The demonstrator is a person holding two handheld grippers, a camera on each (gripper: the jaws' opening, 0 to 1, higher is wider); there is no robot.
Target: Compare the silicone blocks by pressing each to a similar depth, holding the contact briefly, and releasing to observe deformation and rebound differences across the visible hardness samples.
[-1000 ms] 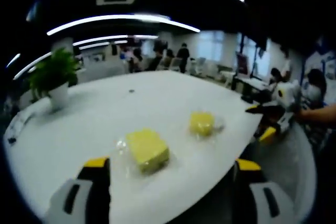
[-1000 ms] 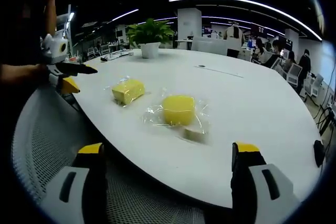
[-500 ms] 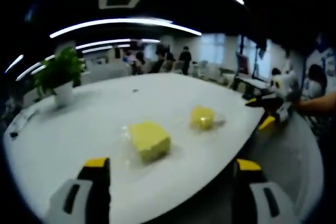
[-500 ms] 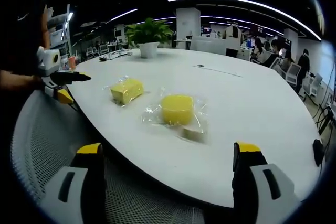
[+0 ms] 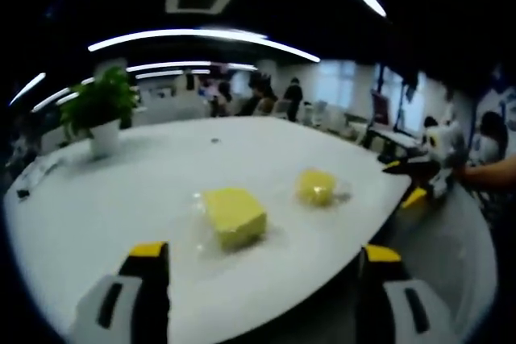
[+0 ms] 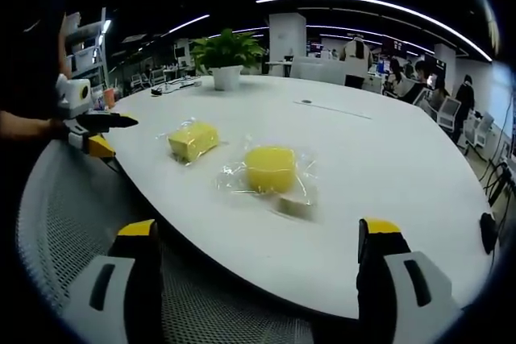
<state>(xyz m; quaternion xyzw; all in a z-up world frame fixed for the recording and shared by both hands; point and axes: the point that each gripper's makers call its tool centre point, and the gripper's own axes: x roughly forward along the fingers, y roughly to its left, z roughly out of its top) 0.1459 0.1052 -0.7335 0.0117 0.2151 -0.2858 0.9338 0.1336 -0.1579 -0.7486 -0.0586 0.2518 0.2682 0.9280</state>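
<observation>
The left tool (image 5: 256,296) is wide open and holds nothing, and so is the right tool (image 6: 258,292). Just ahead of the left tool, a square yellow block (image 5: 233,217) in clear wrap lies on the white table (image 5: 121,191), with a rounder yellow block (image 5: 315,187) farther off to its right. That rounder block lies ahead of the right tool, the square one beyond on its left, and a potted plant (image 6: 226,55) stands at the far edge.

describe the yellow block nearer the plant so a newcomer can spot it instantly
Start at the large white oval table with the potted plant at its far end. Two yellow silicone blocks in clear plastic wrap lie near the table's front edge. The target block is the flatter, square-cornered one on the plant's side; its neighbour looks rounder and thicker.
</observation>
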